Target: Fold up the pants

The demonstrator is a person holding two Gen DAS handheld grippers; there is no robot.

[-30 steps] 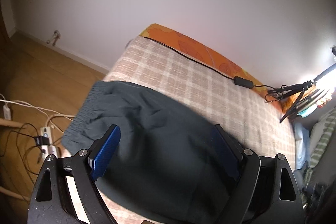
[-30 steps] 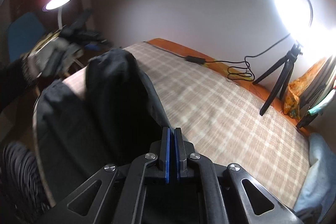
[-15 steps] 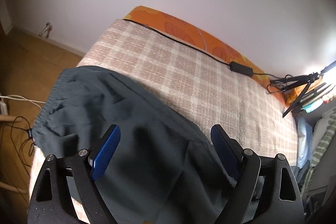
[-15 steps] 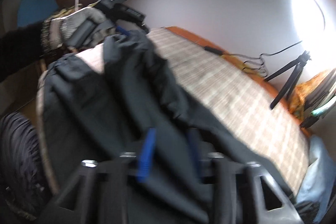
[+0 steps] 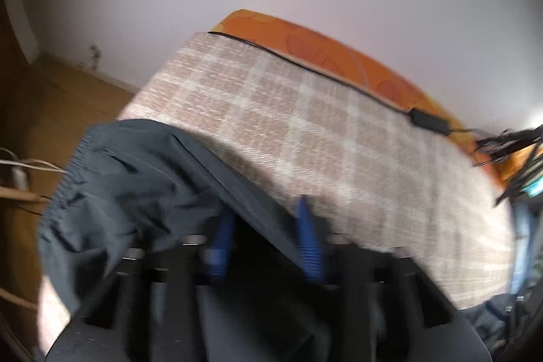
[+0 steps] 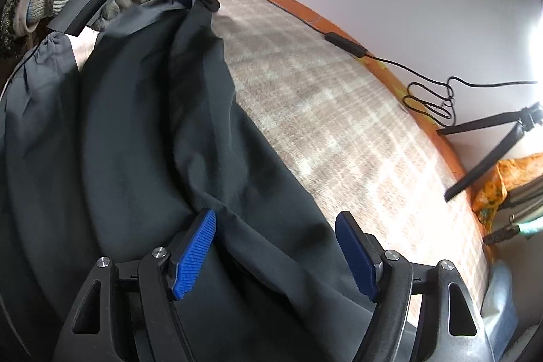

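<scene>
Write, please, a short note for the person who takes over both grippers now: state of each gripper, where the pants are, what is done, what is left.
Left gripper: jaws closing, with the edge of the dark pants between them near the waistband end; the view is blurred, so a firm grip is not sure.
Right gripper: jaws opening, pads clear of the cloth, pants lying under and between them.
Pants: on the checked bed cover, one layer laid lengthwise over the other, waistband at the bed's edge.
Done: apparently the lengthwise fold.
Left: smooth the wrinkles, then fold across.
</scene>
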